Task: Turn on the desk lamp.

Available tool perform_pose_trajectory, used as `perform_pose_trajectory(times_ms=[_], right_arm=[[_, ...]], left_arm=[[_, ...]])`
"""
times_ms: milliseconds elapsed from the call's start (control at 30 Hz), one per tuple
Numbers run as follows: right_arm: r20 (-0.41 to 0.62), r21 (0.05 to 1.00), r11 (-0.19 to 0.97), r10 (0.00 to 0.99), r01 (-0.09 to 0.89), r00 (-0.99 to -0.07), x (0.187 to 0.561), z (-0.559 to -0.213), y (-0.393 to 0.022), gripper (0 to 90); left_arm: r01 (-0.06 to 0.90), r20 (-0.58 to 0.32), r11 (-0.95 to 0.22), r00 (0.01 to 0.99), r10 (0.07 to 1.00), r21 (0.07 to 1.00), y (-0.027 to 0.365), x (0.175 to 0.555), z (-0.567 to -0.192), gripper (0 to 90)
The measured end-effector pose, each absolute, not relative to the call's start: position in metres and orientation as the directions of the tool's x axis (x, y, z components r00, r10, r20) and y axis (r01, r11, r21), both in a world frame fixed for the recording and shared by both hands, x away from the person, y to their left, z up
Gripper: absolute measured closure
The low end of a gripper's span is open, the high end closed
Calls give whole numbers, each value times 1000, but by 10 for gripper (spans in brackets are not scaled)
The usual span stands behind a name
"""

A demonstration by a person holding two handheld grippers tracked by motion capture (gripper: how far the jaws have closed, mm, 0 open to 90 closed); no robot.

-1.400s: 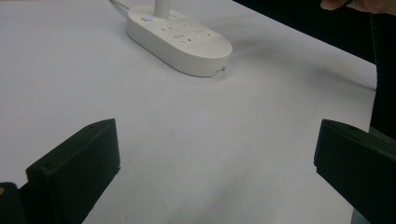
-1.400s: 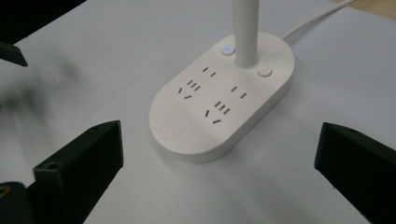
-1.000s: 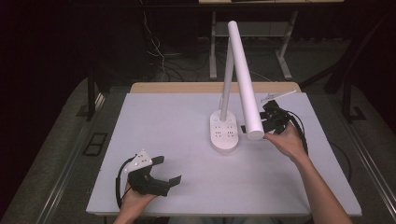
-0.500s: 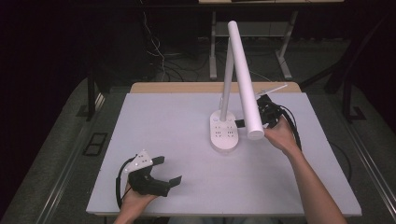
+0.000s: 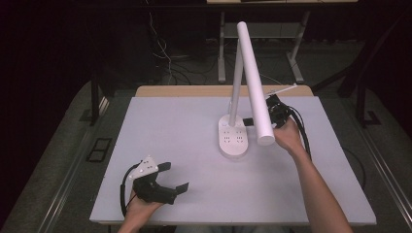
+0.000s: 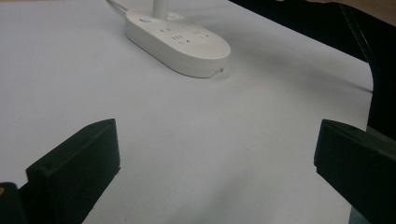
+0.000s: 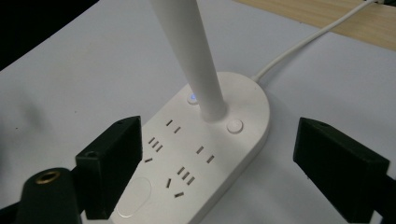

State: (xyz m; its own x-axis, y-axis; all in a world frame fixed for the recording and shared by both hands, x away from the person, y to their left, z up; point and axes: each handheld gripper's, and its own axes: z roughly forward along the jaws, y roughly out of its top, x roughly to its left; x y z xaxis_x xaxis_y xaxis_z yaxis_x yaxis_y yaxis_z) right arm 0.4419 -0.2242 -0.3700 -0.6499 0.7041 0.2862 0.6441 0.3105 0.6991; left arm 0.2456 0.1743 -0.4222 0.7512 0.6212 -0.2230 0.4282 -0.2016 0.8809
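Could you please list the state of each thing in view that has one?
Desk lamp: upright on its base, arm slanting down, no light seen from it.
Lamp base: flat on the table, sockets empty, small blue light on.
Lamp cable: attached, trailing off the table.
Left gripper: open, empty.
Right gripper: open, jaws just closing, over the base.

We see the grey-white table top [image 5: 175,145] with a bare wooden strip [image 5: 184,91] along its far edge. Behind it, on the dark floor, loose cables [image 5: 163,63] and the metal legs of another desk [image 5: 222,53]. Left of the table, a black floor plate [image 5: 98,149].
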Motion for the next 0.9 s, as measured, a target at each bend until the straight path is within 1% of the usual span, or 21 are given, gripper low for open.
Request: perform_pose_trajectory(times_ms=[33,67,300,400,467,600,700,733,767,800,833,900], right_arm=[[284,703,310,702,640,-653,443,-371,-224,181],[286,702,312,699,640,-655,447,-372,-222,231],[290,700,314,696,641,-657,456,-374,-218,340],[289,703,312,696,640,-657,459,-376,-217,367],[290,708,300,702,639,-651,463,-381,-216,413],[286,708,287,719,645,-633,466,-385,-215,436],[286,713,273,728,646,-623,469,-391,-215,498],[286,713,273,728,646,-623,469,-391,-215,498],[294,710,266,730,652,-617,470,-393,-213,538],[294,710,266,730,652,-617,470,-393,-213,538],[293,715,266,726,647,-622,472,-396,-212,573],[299,714,264,723,649,-623,473,-398,-211,611]], left_arm=[[428,-223,-202,752,621,881,174,246,-422,0],[428,-223,-202,752,621,881,175,246,-422,0],[427,-224,-201,752,620,881,175,246,-422,0],[430,-227,-200,752,618,880,176,246,-422,0],[429,-226,-200,753,619,881,176,246,-422,0],[430,-225,-202,752,620,880,176,246,-422,0],[431,-226,-200,750,622,880,176,246,-422,0],[431,-226,-200,750,622,880,176,246,-422,0],[431,-225,-200,750,622,880,176,247,-422,0],[431,-226,-200,750,622,880,176,247,-422,0],[430,-225,-201,750,622,880,176,247,-422,0],[430,-225,-200,750,622,880,176,246,-422,0]])
